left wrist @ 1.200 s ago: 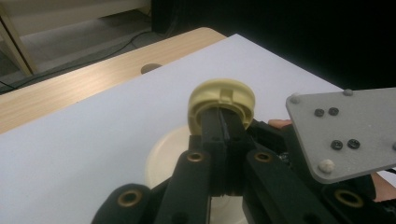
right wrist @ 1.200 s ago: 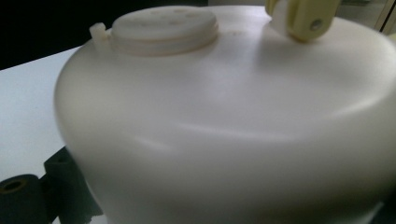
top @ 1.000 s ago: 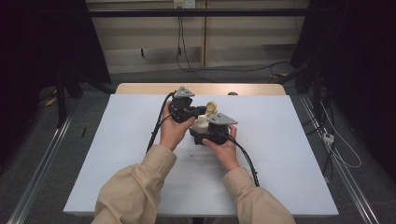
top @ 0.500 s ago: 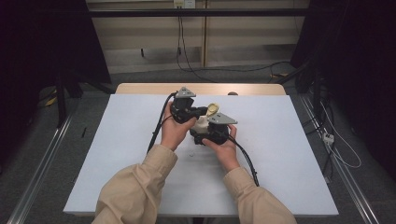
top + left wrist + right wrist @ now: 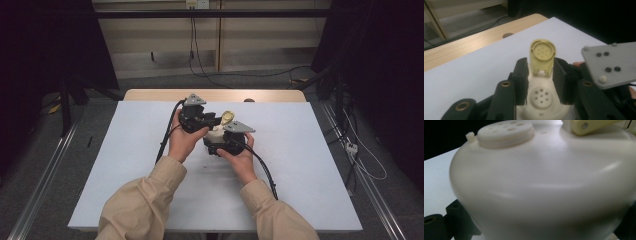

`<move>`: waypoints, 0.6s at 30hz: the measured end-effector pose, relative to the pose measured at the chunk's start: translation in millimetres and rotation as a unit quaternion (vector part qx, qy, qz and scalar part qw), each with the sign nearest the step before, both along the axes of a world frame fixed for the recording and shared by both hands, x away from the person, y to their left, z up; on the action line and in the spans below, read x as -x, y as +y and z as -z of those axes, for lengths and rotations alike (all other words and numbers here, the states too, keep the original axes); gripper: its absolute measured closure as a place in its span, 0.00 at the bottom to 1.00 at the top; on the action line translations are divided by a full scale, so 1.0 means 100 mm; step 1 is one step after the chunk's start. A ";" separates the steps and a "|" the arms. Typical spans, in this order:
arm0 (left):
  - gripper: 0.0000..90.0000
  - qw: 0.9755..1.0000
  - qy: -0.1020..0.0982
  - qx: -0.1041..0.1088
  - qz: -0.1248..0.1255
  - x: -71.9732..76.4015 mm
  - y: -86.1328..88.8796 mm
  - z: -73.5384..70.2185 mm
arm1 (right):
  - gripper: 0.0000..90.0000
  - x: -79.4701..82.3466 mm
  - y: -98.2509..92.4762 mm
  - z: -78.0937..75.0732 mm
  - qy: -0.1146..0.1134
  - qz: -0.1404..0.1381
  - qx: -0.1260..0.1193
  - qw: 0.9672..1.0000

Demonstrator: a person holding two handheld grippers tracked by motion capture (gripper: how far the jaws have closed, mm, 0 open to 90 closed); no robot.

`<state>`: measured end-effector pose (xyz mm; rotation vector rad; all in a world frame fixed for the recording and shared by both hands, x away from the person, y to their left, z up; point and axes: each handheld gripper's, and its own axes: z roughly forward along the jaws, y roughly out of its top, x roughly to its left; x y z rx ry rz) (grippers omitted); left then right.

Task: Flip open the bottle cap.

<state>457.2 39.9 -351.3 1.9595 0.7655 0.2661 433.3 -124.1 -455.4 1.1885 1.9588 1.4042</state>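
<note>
Writing or brand marks I cannot find on the cream bottle [image 5: 215,136], which sits at table [image 5: 300,165] centre, its yellow flip cap [image 5: 542,56] standing open toward 12 o'clock. My left gripper [image 5: 540,75] has just been opening, jaws released beside the cap. My right gripper [image 5: 224,145] grasps the bottle body.
</note>
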 end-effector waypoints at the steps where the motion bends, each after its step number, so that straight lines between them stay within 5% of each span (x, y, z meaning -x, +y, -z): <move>1: 0.67 1.000 0.002 0.004 -0.004 0.00 0.01 0.01 | 0.04 0.00 0.00 0.00 0.003 0.001 0.000 1.000; 5: 0.55 1.000 0.003 0.004 -0.010 0.01 0.06 0.02 | 0.01 0.00 0.01 0.01 0.024 0.004 0.002 1.000; 7: 0.51 1.000 0.004 0.006 -0.013 0.01 0.09 0.01 | 0.02 0.00 -0.01 0.05 0.042 -0.005 0.023 0.999; 18: 0.30 1.000 0.006 0.004 -0.018 0.10 0.25 0.01 | 0.04 0.07 -0.05 0.01 0.060 -0.009 0.033 0.998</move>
